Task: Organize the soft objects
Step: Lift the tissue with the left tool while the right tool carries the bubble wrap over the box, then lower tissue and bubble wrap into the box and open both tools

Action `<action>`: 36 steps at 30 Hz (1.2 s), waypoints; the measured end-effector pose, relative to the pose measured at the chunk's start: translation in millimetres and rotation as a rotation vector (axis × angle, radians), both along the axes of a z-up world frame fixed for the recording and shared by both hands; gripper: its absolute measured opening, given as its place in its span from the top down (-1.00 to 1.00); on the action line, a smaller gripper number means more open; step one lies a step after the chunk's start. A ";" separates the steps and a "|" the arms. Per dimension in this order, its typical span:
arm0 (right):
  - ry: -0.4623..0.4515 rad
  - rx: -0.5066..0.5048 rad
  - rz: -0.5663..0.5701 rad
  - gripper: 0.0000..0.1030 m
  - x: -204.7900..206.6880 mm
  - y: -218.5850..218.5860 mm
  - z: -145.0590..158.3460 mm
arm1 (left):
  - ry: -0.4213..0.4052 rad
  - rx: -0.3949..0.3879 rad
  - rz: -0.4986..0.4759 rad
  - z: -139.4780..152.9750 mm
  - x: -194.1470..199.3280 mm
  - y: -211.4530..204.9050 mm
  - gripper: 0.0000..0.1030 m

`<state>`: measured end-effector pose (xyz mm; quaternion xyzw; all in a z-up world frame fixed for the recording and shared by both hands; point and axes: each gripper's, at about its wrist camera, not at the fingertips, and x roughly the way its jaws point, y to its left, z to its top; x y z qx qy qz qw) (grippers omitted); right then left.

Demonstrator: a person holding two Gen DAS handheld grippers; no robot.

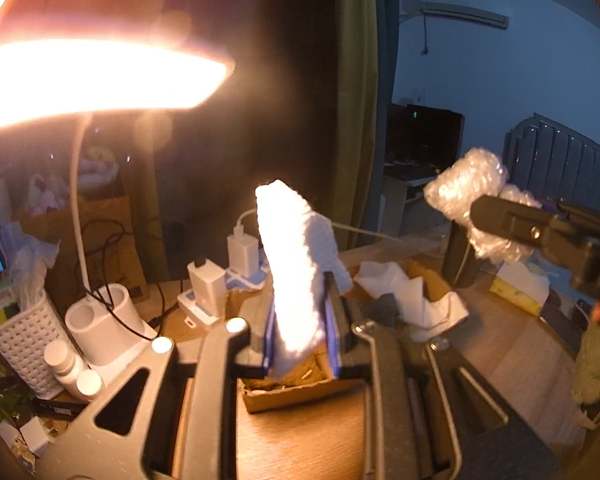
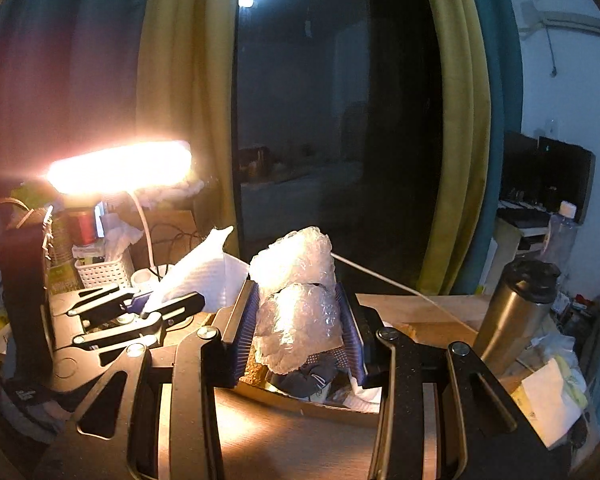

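From where I sit, the lit desk lamp [image 1: 100, 76] floods the upper left of the left wrist view, with a white lattice basket [image 1: 20, 340] and small white bottles [image 1: 66, 364] below it at the lower left. In the centre my left claw [image 1: 300, 344] is pinched nearly closed on a strip of white foam sheet [image 1: 296, 264], which stands up out of the jaws above an open cardboard box [image 1: 284, 394] on the bench [image 1: 300, 440]. Crumpled white paper [image 1: 404, 292] lies in the box just right of the foam. Towards the right edge my right claw [image 1: 496, 218] comes in, closed partway on a wad of bubble wrap [image 1: 466, 184] that bulges past both sides of the jaws. The right wrist view confirms it: the left claw and foam sit at centre left, the bubble wrap is squeezed between blue pads [image 2: 246, 328] in the middle, with dark fabric [image 2: 304, 376] in the box beneath, and a steel tumbler [image 2: 512, 312] stands at the right. I judge this to be the carrying step, both soft pieces lifted over the box. Next I would need to lower each piece into the box and spread the jaws, keeping the two claws clear of each other.
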<state>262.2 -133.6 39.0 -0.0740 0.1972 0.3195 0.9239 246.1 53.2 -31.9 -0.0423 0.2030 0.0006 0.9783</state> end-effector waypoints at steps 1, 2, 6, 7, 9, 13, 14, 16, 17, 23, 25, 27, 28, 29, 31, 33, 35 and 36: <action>0.003 0.000 0.000 0.20 1.9 1.5 -1.7 | 0.012 -0.004 0.003 -4.4 3.8 1.6 0.61; 0.008 0.001 0.001 0.20 4.1 2.4 -3.8 | 0.022 -0.009 0.006 -8.3 6.9 2.7 0.61; 0.026 -0.008 0.002 0.20 14.8 6.5 -12.6 | 0.053 -0.019 0.010 -22.3 18.1 3.3 0.61; 0.035 -0.012 0.003 0.20 18.2 7.8 -16.2 | 0.060 -0.022 0.009 -25.1 20.6 3.7 0.61; 0.050 -0.015 0.004 0.20 23.8 9.2 -22.2 | 0.080 -0.029 0.010 -33.4 26.7 5.0 0.61; 0.072 -0.019 0.009 0.20 32.0 14.0 -30.1 | 0.120 -0.044 0.016 -46.9 37.6 9.3 0.61; 0.075 -0.021 0.011 0.20 33.8 15.0 -31.8 | 0.130 -0.047 0.015 -49.4 39.7 10.1 0.61; 0.084 -0.025 0.013 0.20 37.8 18.2 -36.5 | 0.171 -0.055 0.014 -56.7 47.7 11.3 0.60; 0.087 -0.026 0.013 0.20 39.0 19.3 -38.3 | 0.189 -0.058 0.016 -60.0 50.6 12.0 0.58; 0.115 -0.038 0.016 0.20 50.0 27.5 -49.3 | 0.259 -0.055 0.032 -71.7 59.1 10.8 0.49; 0.120 -0.042 0.019 0.20 51.5 29.8 -51.6 | 0.283 -0.066 0.037 -75.8 62.1 13.2 0.41; 0.125 -0.048 0.025 0.20 53.4 32.2 -53.9 | 0.295 -0.078 0.042 -78.5 63.6 16.9 0.02; 0.127 -0.051 0.028 0.20 54.5 34.1 -54.9 | 0.297 -0.079 0.046 -78.5 63.6 18.3 -0.03; 0.131 -0.053 0.032 0.20 56.1 36.9 -56.1 | 0.295 -0.082 0.049 -77.7 62.3 19.6 -0.03; 0.137 -0.055 0.037 0.20 58.7 41.9 -58.8 | 0.277 -0.105 0.043 -73.7 58.0 22.9 -0.04; 0.147 -0.058 0.042 0.20 62.2 47.7 -63.0 | 0.268 -0.101 0.050 -70.4 54.9 23.5 -0.04; 0.161 -0.062 0.043 0.20 66.8 54.9 -68.2 | 0.268 -0.105 0.050 -69.8 54.0 24.5 -0.04; 0.168 -0.064 0.044 0.20 68.4 57.6 -70.6 | 0.269 -0.108 0.050 -69.8 53.0 24.7 -0.04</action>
